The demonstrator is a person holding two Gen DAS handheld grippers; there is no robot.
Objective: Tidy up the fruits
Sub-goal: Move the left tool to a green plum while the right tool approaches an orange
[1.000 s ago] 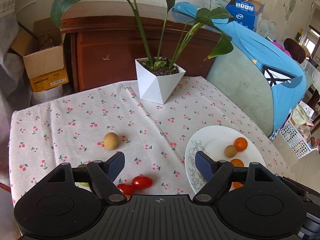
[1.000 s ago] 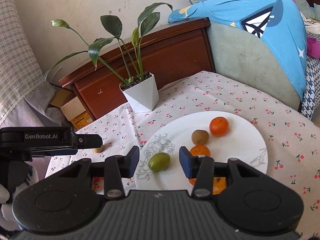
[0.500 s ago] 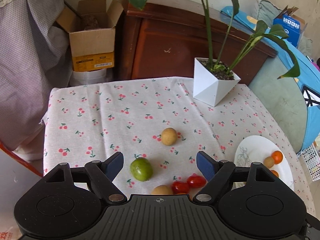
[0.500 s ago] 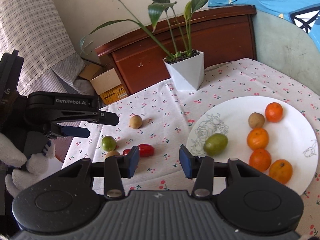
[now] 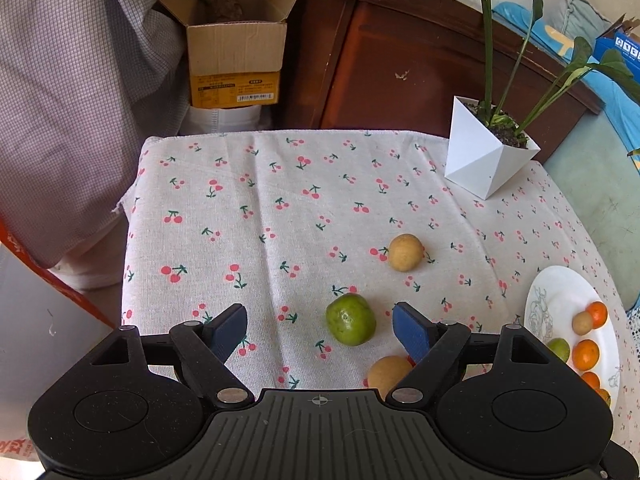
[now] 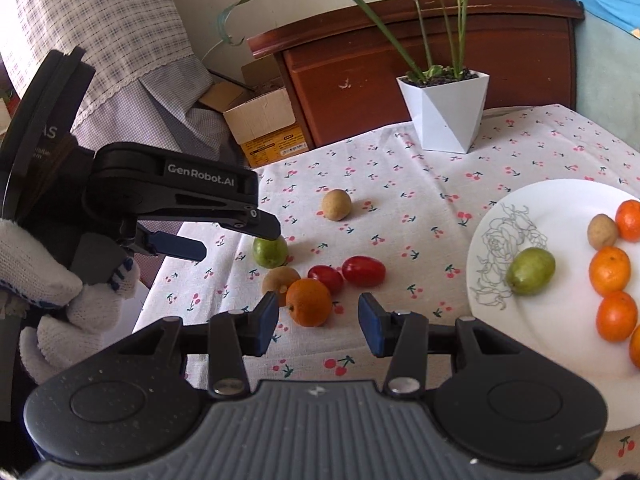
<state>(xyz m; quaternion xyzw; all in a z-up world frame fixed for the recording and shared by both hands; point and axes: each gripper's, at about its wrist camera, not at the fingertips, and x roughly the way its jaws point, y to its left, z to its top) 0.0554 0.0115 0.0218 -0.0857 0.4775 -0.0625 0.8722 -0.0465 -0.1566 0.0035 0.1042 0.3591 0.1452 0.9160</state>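
Note:
My left gripper is open around a green fruit on the cherry-print cloth; the fruit sits between the fingers, nearer the right one. A tan fruit lies beyond it and another just under my right finger. My right gripper is open and empty, just before an orange. Two red tomatoes, a tan fruit and the green fruit lie close behind the orange. The white plate on the right holds several oranges, a tan fruit and a green fruit.
A white pot with a tall plant stands at the table's far side. A cardboard box and a wooden cabinet are behind the table. The left gripper's body hangs over the table's left part.
My left gripper swung left and came down around the green fruit. My right gripper drew back from the plate and moved left toward the loose orange.

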